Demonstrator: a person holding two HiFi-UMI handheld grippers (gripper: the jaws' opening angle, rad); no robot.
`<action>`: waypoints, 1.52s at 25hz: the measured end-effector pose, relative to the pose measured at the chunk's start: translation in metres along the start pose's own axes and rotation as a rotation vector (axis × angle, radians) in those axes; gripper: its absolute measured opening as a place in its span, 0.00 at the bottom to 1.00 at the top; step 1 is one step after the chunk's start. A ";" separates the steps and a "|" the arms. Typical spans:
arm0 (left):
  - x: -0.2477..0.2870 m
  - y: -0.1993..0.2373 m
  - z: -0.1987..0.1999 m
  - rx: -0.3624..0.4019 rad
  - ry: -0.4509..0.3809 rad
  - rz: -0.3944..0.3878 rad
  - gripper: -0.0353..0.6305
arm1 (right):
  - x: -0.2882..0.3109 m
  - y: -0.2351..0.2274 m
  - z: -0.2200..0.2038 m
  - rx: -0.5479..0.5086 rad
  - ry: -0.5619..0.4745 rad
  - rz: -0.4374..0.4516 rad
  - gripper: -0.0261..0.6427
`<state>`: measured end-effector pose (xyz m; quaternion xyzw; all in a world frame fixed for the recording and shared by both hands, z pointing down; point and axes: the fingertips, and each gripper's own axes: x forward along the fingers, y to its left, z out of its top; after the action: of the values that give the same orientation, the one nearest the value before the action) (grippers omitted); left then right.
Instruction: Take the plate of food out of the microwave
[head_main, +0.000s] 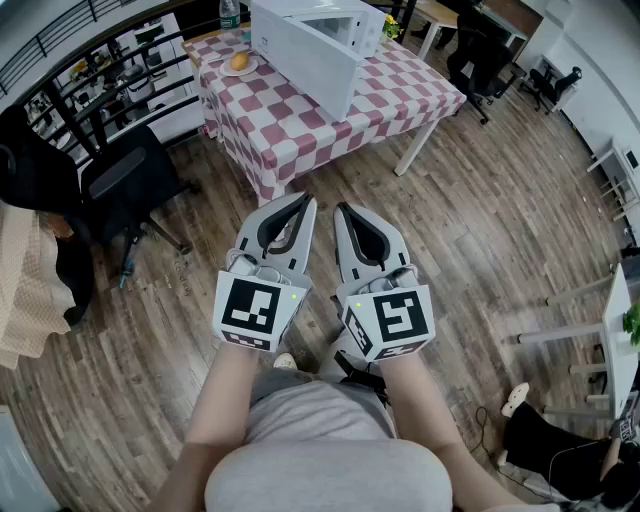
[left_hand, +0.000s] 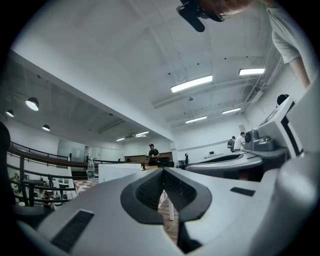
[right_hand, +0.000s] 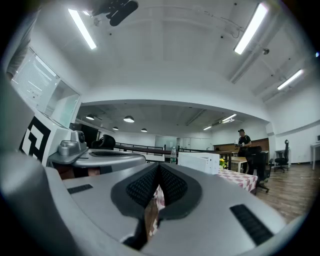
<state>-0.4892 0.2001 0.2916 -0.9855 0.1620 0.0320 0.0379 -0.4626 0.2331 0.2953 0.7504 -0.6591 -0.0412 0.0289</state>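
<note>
Left gripper (head_main: 303, 201) and right gripper (head_main: 344, 208) are held level, side by side, each with its jaws pressed together and nothing between them. Beyond them lies a stretch of wooden floor (head_main: 480, 230), then a table (head_main: 290, 130) in a red-and-white checked cloth, well apart from both tools. On it stands the white microwave (head_main: 315, 40); whether its door is open cannot be told. A plate (head_main: 240, 66) bearing a yellowish item of food sits on the cloth just beside the microwave, outside it. Judged from that, the removal appears done; if another plate remains inside, the whole approach is still ahead.
</note>
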 end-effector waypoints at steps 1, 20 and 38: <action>0.001 0.001 0.000 -0.002 0.001 0.000 0.06 | 0.001 -0.001 0.000 0.001 0.001 -0.002 0.07; 0.044 0.012 -0.003 -0.020 0.014 -0.007 0.06 | 0.025 -0.033 -0.009 0.038 0.013 -0.020 0.07; 0.142 0.004 0.001 -0.025 0.031 0.006 0.06 | 0.063 -0.123 -0.009 0.048 0.017 0.007 0.07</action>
<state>-0.3566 0.1513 0.2794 -0.9858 0.1653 0.0190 0.0228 -0.3319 0.1865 0.2907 0.7489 -0.6622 -0.0186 0.0166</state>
